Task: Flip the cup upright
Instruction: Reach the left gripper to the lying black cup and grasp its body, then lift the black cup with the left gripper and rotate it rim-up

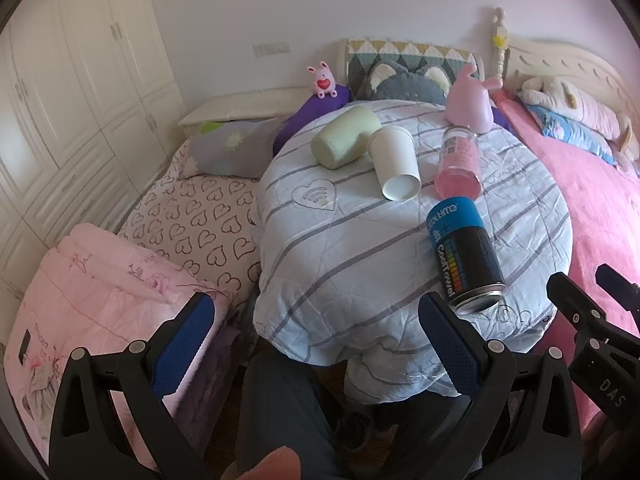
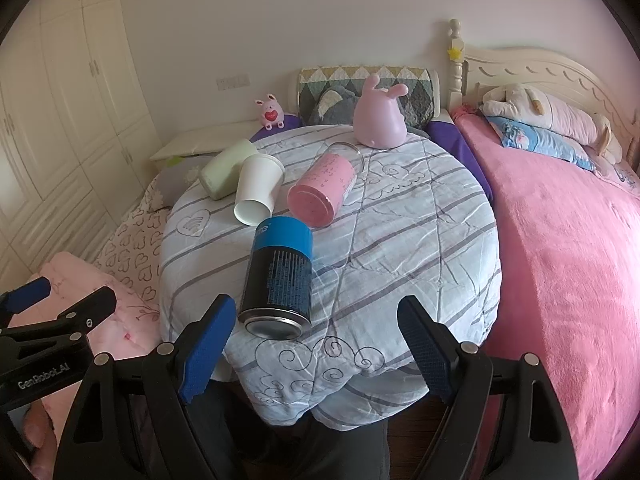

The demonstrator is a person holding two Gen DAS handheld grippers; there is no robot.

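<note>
Several cups lie on their sides on a round table under a striped cloth (image 1: 360,264) (image 2: 420,240). A pale green cup (image 1: 346,136) (image 2: 226,174) lies at the back left. A white paper cup (image 1: 394,164) (image 2: 256,190) lies beside it. A pink cup (image 1: 460,160) (image 2: 322,190) lies to the right. A black and blue can (image 1: 464,252) (image 2: 280,276) lies nearest me. My left gripper (image 1: 316,320) is open and empty at the table's near edge. My right gripper (image 2: 316,320) is open and empty, just in front of the can.
A pink rabbit figure (image 1: 472,96) (image 2: 380,120) stands at the table's back edge. A bed with a pink blanket (image 2: 560,240) lies to the right. Folded pink bedding (image 1: 100,292) and a heart-print cover (image 1: 192,220) lie to the left. White wardrobes (image 1: 72,80) line the left wall.
</note>
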